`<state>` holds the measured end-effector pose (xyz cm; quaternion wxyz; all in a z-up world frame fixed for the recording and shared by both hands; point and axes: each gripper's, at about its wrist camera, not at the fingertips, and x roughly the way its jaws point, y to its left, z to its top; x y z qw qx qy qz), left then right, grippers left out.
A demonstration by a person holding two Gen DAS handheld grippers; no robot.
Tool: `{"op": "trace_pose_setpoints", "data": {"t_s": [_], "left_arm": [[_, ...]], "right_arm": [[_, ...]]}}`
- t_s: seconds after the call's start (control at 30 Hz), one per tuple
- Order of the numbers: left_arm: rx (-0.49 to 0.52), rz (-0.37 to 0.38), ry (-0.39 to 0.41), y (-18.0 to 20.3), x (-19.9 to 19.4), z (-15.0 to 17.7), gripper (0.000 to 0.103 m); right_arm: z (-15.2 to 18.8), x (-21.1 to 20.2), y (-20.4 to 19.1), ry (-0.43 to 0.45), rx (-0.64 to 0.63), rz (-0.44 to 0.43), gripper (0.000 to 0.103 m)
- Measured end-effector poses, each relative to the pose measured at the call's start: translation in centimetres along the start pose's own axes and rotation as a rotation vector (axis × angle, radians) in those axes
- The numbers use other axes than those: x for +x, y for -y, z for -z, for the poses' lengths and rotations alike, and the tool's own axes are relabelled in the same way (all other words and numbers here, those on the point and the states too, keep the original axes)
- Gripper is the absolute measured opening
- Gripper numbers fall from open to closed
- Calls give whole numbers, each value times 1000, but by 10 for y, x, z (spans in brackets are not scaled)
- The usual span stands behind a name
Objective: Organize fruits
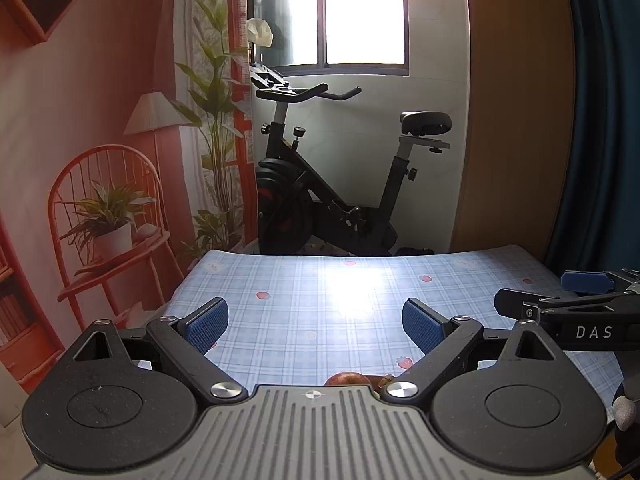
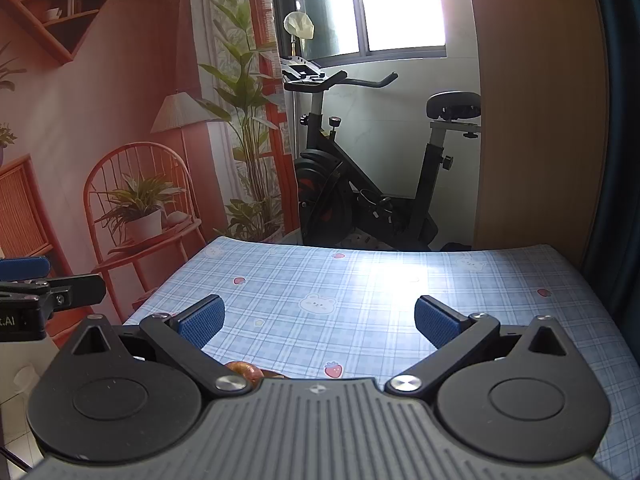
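Your left gripper hung above the bench with its 2 fingers spread wide and nothing between them. Your right gripper was the same: fingers far apart, empty. The 2 grippers sat side by side, close but not touching; the right one showed at the right edge of the left view, and the left one at the left edge of the right view.

Only 1 fruit could be told: a reddish apple, low at the near side of the bench, mostly hidden behind the gripper bodies. In the right view it lay just under the left finger's arm. A brownish thing touched it on its right; what it was you could not tell.

The checked cloth ahead lay bare to the far edge. Beyond it stood an exercise bike. The bench's left edge dropped off near a red chair.
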<state>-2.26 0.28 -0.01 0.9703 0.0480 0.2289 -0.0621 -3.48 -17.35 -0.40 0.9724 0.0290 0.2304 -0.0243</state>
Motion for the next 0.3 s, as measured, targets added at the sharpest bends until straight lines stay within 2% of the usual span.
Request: {"op": "trace_pose_setpoints", "data": {"t_s": [0.3], "left_arm": [[-2,-12,8,1,-3,0,95]], "right_arm": [[0,0,1,1,0,-2,103]]}}
